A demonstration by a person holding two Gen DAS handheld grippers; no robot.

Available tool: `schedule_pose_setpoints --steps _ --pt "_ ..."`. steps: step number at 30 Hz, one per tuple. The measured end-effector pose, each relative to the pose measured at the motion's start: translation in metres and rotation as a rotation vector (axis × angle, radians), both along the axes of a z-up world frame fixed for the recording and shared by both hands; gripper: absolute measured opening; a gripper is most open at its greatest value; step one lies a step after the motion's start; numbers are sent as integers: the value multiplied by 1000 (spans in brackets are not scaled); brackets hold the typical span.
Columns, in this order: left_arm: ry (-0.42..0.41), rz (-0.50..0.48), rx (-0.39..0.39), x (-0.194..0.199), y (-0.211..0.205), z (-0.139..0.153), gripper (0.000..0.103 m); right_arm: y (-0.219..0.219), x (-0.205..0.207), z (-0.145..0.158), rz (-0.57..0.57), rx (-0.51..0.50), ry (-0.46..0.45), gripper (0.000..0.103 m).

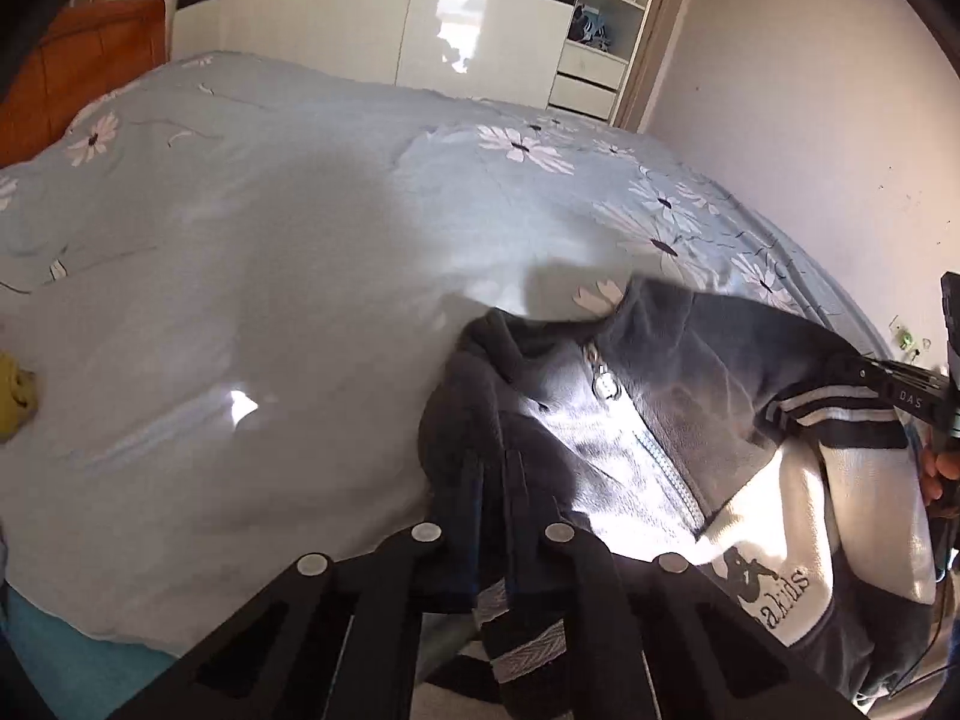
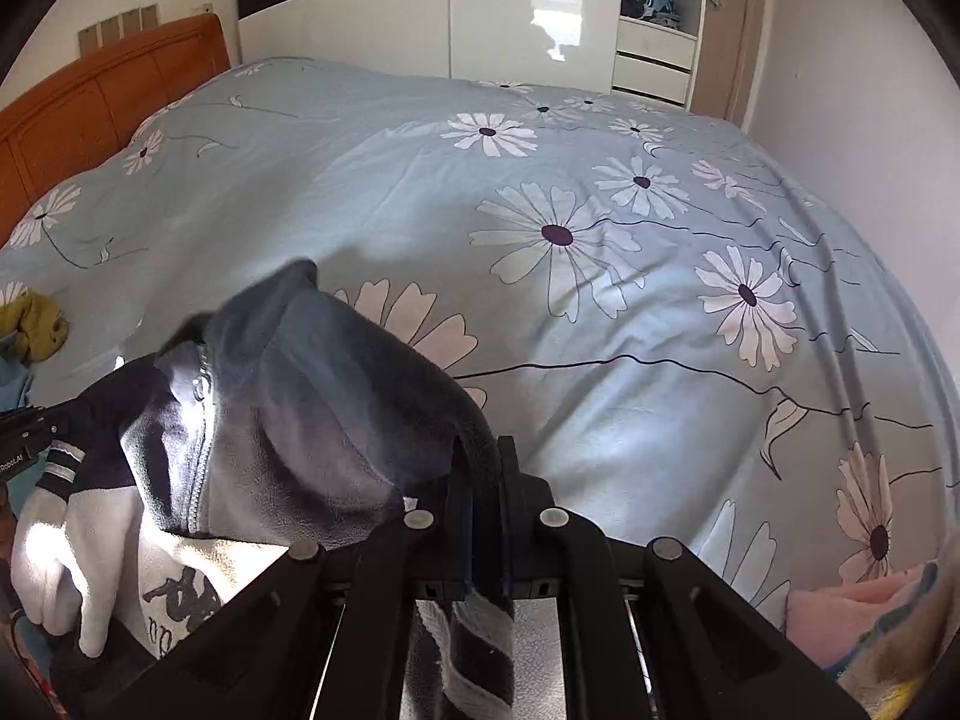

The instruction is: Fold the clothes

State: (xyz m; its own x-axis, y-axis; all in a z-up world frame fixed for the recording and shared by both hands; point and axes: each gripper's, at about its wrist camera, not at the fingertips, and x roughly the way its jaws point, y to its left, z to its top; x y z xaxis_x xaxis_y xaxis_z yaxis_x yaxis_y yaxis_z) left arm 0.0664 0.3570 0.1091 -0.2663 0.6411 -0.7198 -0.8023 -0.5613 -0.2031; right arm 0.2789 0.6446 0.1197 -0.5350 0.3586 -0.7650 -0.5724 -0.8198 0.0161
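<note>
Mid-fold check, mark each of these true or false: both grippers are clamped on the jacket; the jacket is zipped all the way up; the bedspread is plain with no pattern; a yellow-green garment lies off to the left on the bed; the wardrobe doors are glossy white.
1. Both grippers are clamped on the jacket. True: the left gripper and the right gripper each pinch the fleece jacket.
2. The jacket is zipped all the way up. False: the zipper is open near the collar.
3. The bedspread is plain. False: the blue bedspread has white daisies.
4. A yellow-green garment lies to the left on the bed. True.
5. The wardrobe doors are glossy white. True.
</note>
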Motion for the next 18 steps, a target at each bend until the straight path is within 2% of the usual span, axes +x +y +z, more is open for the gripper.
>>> schedule_pose_setpoints --steps 5,10,12,14,16,18 --pt "69 40 20 -28 -11 36 5 -11 -1 14 37 12 47 6" --pt "175 45 36 -40 3 69 5 10 1 41 -19 56 124 6" --pt "194 37 -12 -43 22 56 5 25 4 39 -67 65 124 6" --pt "205 30 -78 -46 39 35 5 42 6 21 -113 25 96 6" --pt "163 38 -128 -51 54 3 5 56 5 -3 -143 -25 51 6" --pt "102 54 -132 -57 58 -15 5 64 2 -25 -161 -65 9 6"
